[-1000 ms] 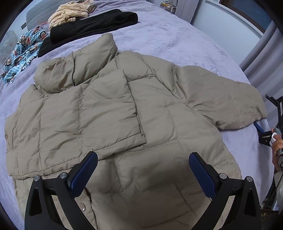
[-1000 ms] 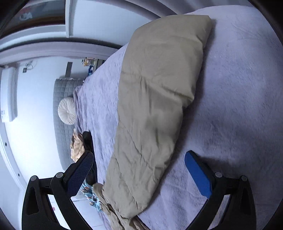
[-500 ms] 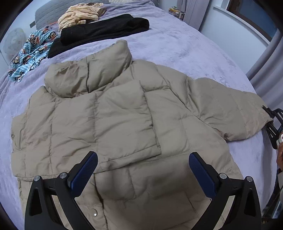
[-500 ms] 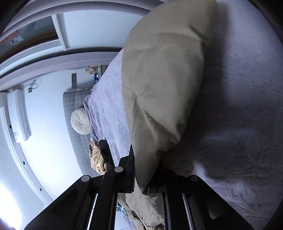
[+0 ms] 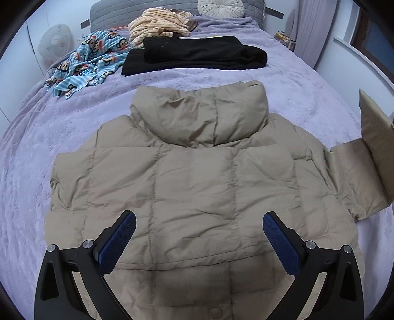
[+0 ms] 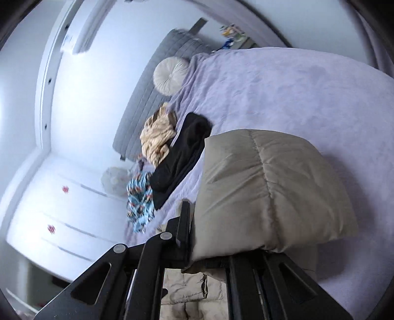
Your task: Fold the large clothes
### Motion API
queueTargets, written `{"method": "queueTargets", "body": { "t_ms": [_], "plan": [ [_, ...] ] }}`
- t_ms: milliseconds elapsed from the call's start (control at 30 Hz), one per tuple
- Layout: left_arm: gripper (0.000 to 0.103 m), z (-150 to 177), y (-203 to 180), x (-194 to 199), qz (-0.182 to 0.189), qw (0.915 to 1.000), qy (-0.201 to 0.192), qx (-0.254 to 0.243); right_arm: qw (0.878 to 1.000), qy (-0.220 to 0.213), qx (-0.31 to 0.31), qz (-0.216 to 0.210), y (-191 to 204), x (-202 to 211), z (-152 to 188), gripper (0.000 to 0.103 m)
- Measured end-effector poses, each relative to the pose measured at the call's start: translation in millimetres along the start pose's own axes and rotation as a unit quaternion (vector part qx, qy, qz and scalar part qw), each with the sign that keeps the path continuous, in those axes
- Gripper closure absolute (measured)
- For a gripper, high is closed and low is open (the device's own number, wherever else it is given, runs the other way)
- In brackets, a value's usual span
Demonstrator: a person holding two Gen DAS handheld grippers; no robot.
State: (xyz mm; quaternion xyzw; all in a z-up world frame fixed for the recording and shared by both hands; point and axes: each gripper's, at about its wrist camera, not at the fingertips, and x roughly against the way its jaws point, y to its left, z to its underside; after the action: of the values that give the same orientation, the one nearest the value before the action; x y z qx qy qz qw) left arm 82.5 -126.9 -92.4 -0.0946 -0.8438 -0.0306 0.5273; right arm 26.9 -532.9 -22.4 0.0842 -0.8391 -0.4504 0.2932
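Note:
A beige puffer jacket (image 5: 197,187) lies spread on the purple bed cover (image 5: 44,128), its collar toward the headboard and one sleeve folded across its body. My left gripper (image 5: 199,219) hovers open over the jacket's lower middle, with nothing between its blue pads (image 5: 118,236). The jacket's other sleeve (image 5: 369,152) rises off the bed at the right edge of the left wrist view. My right gripper (image 6: 197,246) is shut on that sleeve (image 6: 270,192) near its cuff and holds it up above the bed. The padded fabric covers its far finger.
Behind the jacket lie a folded black garment (image 5: 197,54), a striped beige garment (image 5: 160,24) and a blue monkey-print cloth (image 5: 91,61). A round white cushion (image 5: 221,7) leans on the grey headboard (image 6: 152,93). White wall and drawers (image 6: 61,209) stand beside the bed.
My right gripper closed on the sleeve's end, then lifted and rolled, raising it off the bed. My left gripper shifted across the jacket, so the collar now sits straight ahead.

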Motion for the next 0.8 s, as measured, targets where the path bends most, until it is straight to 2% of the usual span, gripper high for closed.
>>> {"method": "queueTargets", "body": {
  "t_ms": [133,200,300,367,467,633,700,733,767,800],
  "plan": [
    [0.0,4,29,-5,-0.006,0.9997,0.006,0.021,0.991,0.076,0.109,0.026,59,-65,56,0.095],
    [0.0,5,44,-4,-0.01,0.9995,0.004,0.028,0.979,0.122,0.155,0.046,73,-97,98,0.095],
    [0.0,4,63,-2,-0.014,0.9992,-0.002,0.036,0.964,0.178,0.184,0.071,80,-143,141,0.095],
    [0.0,2,72,-4,-0.015,0.999,-0.002,0.041,0.96,0.199,0.173,0.089,72,-161,162,0.095],
    [0.0,3,79,-11,-0.008,0.9989,0.002,0.046,0.963,0.211,0.125,0.112,53,-173,180,0.095],
    [0.0,6,79,-31,0.024,0.9982,0.037,0.04,0.961,0.23,0.071,0.135,37,-172,181,0.093],
    [0.0,6,81,-35,0.042,0.9973,0.042,0.043,0.963,0.22,0.072,0.138,45,-159,175,0.078],
    [0.0,5,82,-36,0.051,0.9968,0.041,0.046,0.966,0.207,0.073,0.137,48,-147,170,0.051],
    [0.0,3,85,-37,0.061,0.996,0.04,0.052,0.969,0.191,0.069,0.138,50,-133,164,0.031],
    [0.0,1,90,-37,0.072,0.9949,0.039,0.059,0.975,0.166,0.059,0.136,50,-119,159,0.03]
  ]
}}
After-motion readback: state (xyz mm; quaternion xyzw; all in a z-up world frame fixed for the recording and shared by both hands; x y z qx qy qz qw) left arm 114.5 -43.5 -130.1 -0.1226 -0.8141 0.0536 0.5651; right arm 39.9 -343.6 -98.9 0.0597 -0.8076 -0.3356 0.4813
